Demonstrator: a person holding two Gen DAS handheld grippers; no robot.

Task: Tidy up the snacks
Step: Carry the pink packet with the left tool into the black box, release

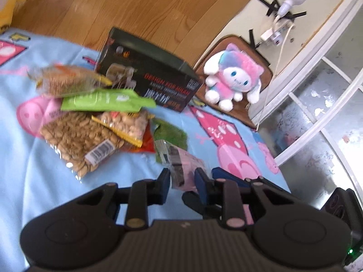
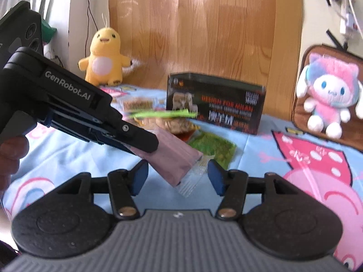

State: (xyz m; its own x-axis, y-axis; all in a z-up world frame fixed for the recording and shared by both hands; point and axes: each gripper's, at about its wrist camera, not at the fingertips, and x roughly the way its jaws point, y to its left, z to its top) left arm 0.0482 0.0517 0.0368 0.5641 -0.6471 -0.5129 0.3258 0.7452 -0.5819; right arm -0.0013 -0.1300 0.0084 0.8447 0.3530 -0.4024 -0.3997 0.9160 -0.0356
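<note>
My left gripper [image 1: 182,174] is shut on a pink snack packet [image 1: 188,165], lifted off the blue cartoon bedsheet [image 1: 22,181]. In the right wrist view the left gripper [image 2: 152,147] comes in from the left with the pink packet [image 2: 174,158] hanging from it. My right gripper [image 2: 178,170] is open, and the packet's free end hangs between its fingers with a gap on each side. On the sheet lies a pile of snacks: a seed bag [image 1: 77,136], a peanut bag [image 1: 127,124], a green packet [image 1: 106,100] and a green-filled clear bag [image 2: 213,147].
A black printed box [image 2: 215,104] stands behind the pile against the wooden headboard [image 2: 204,22]. A yellow plush [image 2: 104,59] sits at the back left. A pink-and-blue plush [image 2: 326,93] leans on a brown cushion at the right. A white-framed frosted glass panel [image 1: 317,113] borders the bed.
</note>
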